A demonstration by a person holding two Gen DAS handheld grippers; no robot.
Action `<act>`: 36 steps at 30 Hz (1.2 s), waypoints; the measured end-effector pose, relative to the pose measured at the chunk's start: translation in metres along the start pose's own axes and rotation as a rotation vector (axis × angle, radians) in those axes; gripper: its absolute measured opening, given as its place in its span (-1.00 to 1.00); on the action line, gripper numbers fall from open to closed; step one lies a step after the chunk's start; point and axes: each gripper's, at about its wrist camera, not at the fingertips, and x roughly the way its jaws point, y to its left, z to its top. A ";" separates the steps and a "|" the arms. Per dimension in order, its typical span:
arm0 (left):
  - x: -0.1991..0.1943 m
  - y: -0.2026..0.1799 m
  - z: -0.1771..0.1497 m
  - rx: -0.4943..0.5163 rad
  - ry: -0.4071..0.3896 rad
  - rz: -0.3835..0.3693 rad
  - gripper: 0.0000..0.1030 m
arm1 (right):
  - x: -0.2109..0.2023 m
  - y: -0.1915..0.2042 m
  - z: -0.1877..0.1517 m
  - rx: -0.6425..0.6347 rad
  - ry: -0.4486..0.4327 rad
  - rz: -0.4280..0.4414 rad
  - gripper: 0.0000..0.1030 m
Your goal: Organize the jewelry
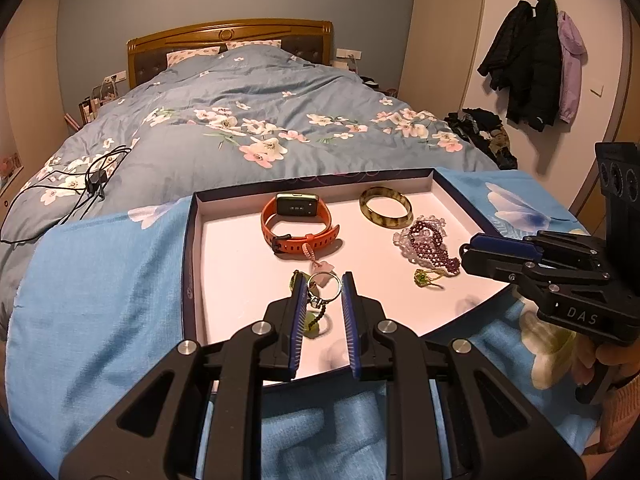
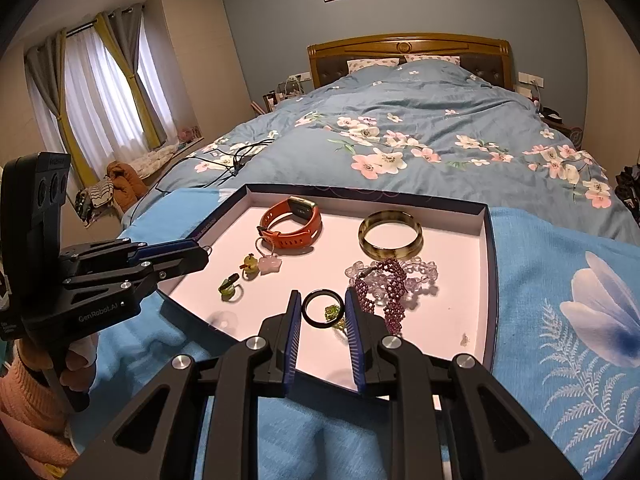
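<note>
1. The left gripper [image 1: 324,286] pinches a silver ring [image 1: 325,285] between its blue pads, jaws drawn narrow on the band. The ring stands upright, its hole facing the camera, and a small stone setting hangs at about 7 o'clock on the band.
2. The right gripper [image 2: 323,308] grips a black ring [image 2: 322,307] the same way, with narrow jaws and the hoop upright and face-on to its own camera.
3. Both rings hover over the near part of the shallow box lid [image 2: 486,264], above its pale floor. I cannot tell how high.
4. In the left wrist view the orange watch [image 1: 298,222] lies at 12 o'clock from the silver ring, and the pink charm [image 1: 324,267] sits just beyond the fingertips. The bangle [image 1: 385,206] is at 1 o'clock, and the purple bead bracelets [image 1: 426,242] at 2 o'clock.
5. In the right wrist view a green ring [image 2: 334,316] shows through and just beyond the black hoop. The purple bead bracelets [image 2: 394,282] are close by at 1 o'clock, and a second green ring [image 2: 229,286] lies at 10 o'clock.
6. The relation that matters seems to be the bare floor under each ring. The left has open space at 9 o'clock. The right is crowded by beads on its outer side, so setting down toward 11 o'clock looks safer.
7. Both grippers slant downward into the lid from its near edge, side by side, each in a hand at the outer edge of the other's view.
</note>
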 end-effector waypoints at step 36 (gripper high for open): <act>0.026 0.005 0.005 -0.020 0.043 0.057 -0.65 | 0.021 -0.009 0.005 -0.004 0.041 -0.042 -0.61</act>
